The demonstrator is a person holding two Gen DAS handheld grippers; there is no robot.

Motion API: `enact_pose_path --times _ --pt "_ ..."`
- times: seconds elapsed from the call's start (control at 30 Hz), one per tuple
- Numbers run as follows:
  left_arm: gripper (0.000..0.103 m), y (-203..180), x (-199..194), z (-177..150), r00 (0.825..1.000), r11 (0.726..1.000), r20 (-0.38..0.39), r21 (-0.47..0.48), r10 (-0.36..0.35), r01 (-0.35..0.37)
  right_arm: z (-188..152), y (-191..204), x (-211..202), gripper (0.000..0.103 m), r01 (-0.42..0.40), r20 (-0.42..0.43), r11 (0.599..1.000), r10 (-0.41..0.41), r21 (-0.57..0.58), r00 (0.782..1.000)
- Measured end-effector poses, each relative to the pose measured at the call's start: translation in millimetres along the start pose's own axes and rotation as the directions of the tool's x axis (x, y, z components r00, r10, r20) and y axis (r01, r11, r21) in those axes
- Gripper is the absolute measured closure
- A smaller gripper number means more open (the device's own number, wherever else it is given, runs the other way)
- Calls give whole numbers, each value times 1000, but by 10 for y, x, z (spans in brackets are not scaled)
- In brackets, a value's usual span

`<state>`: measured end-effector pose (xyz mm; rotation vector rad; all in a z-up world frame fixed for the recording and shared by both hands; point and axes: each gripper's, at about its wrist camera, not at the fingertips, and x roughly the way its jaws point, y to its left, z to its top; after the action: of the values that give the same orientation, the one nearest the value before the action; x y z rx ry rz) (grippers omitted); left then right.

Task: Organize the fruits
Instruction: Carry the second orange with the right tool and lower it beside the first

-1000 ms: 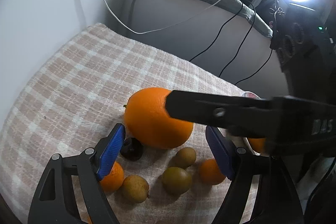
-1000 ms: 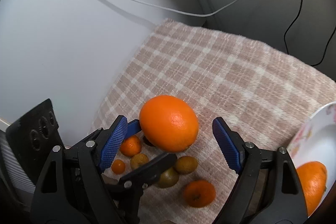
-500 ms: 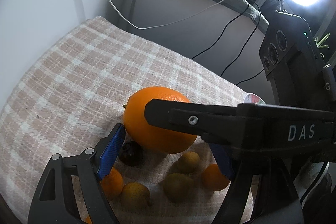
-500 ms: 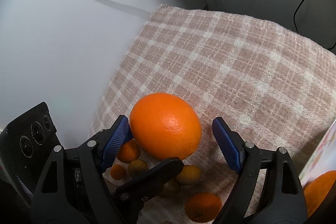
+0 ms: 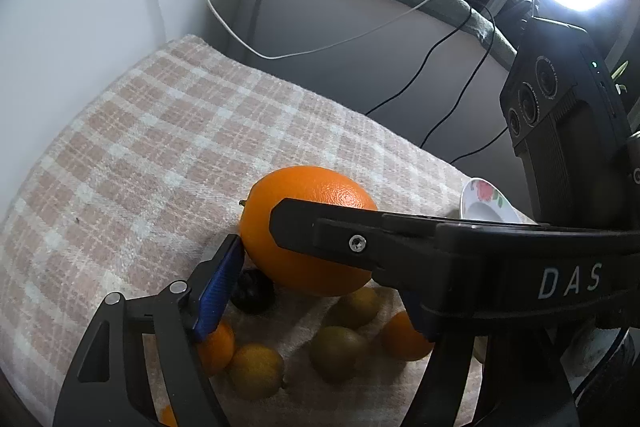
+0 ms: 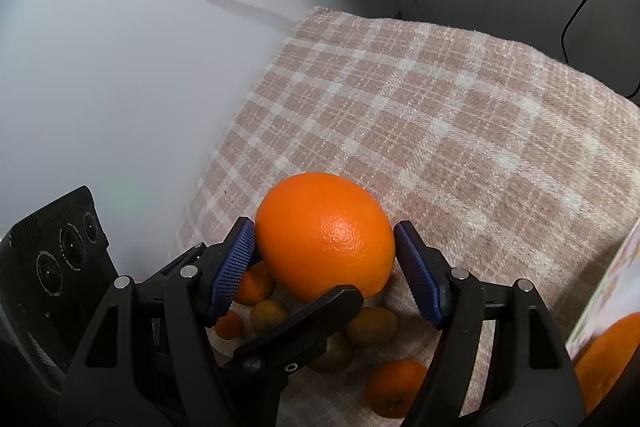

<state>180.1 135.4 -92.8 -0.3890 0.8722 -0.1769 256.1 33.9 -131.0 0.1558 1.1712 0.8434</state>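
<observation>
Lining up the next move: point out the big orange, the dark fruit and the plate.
big orange (image 6: 324, 231), right wrist view, middle of its peel
dark fruit (image 5: 254, 297), left wrist view, its top
plate (image 5: 486, 205), left wrist view, inner white face below the flower

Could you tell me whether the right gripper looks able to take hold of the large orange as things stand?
Probably yes: the right gripper already brackets the large round orange, blue pads at both sides, nothing between.
</observation>
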Motion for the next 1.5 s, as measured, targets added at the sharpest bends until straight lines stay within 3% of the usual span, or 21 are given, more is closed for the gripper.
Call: enact_pose_path --times 0.3,0.67,1.0,1.5 --pt "30 -199 -223 -7 998 999 58 41 -2 0 -105 92 -310 29 -3 57 1000 4 -19 998" --pt "30 -732 -426 -50 992 990 115 138 -46 30 -285 94 -1005 29 15 163 999 -10 -29 987" --pt "30 -1314 -415 -203 988 970 103 225 -112 87 -569 -160 -1591 29 58 241 998 -58 6 969" --pt "30 -2063 -175 -488 981 933 10 311 -194 181 -1053 -782 -2232 29 122 308 986 -151 112 939"
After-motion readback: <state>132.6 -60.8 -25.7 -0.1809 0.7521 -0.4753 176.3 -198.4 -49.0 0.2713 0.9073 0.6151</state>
